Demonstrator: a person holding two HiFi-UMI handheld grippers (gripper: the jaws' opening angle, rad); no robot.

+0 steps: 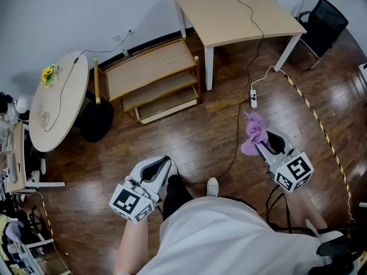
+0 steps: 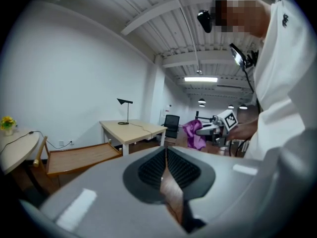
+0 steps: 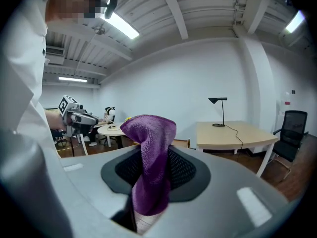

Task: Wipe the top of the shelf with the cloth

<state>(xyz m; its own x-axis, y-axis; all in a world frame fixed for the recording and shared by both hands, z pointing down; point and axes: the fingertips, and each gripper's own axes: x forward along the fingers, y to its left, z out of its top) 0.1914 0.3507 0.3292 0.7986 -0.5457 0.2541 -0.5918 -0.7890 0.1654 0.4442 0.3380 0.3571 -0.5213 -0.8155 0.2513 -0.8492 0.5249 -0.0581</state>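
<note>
A low wooden shelf (image 1: 150,69) with a bare top stands by the far wall; in the left gripper view the shelf (image 2: 79,156) lies at the lower left. My right gripper (image 1: 265,145) is shut on a purple cloth (image 1: 254,132) that bunches up out of its jaws, held above the floor well short of the shelf. The cloth (image 3: 151,157) fills the middle of the right gripper view, pinched by the right gripper (image 3: 148,180). My left gripper (image 1: 162,169) hangs low near my legs. The left gripper (image 2: 167,175) has its jaws pressed together with nothing between them.
A rectangular wooden table (image 1: 235,13) with a lamp base and cable stands right of the shelf. A round table (image 1: 59,102) with yellow flowers is at the left. A power strip (image 1: 253,99) and cable lie on the floor. A black chair (image 1: 324,22) sits far right.
</note>
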